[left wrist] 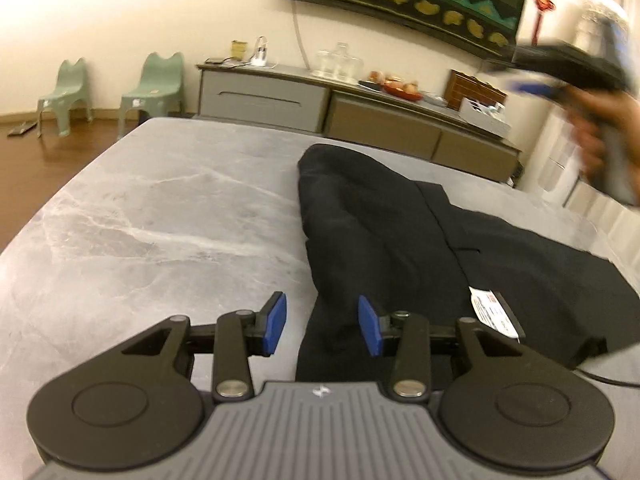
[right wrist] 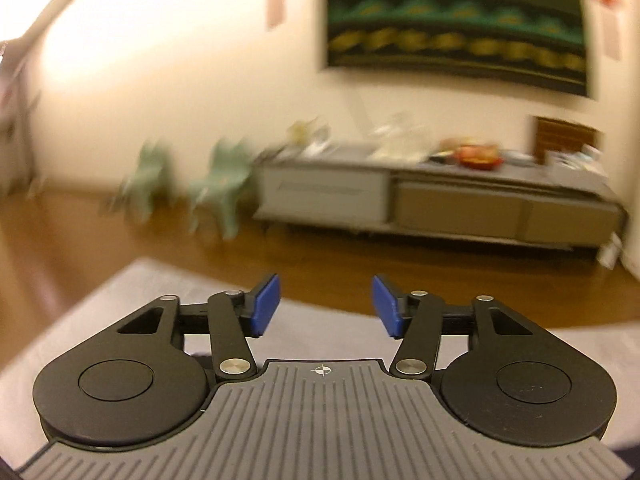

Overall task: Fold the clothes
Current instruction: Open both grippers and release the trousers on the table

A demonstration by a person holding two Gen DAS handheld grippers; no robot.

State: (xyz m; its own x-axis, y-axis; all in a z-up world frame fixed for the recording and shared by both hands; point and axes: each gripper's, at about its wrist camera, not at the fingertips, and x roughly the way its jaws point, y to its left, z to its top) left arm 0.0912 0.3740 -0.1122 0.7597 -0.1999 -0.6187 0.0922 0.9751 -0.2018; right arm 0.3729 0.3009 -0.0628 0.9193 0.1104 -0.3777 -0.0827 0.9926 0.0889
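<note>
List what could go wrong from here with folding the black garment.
1. The left gripper is open, with only its right pad over the edge of the black garment; closing now may catch one thin layer or nothing.
2. The right gripper is raised, open and blurred, pointing at the room, so the far side is unheld and may drag.
3. The white tag could end up folded outward.

bare table left, black garment right
</note>
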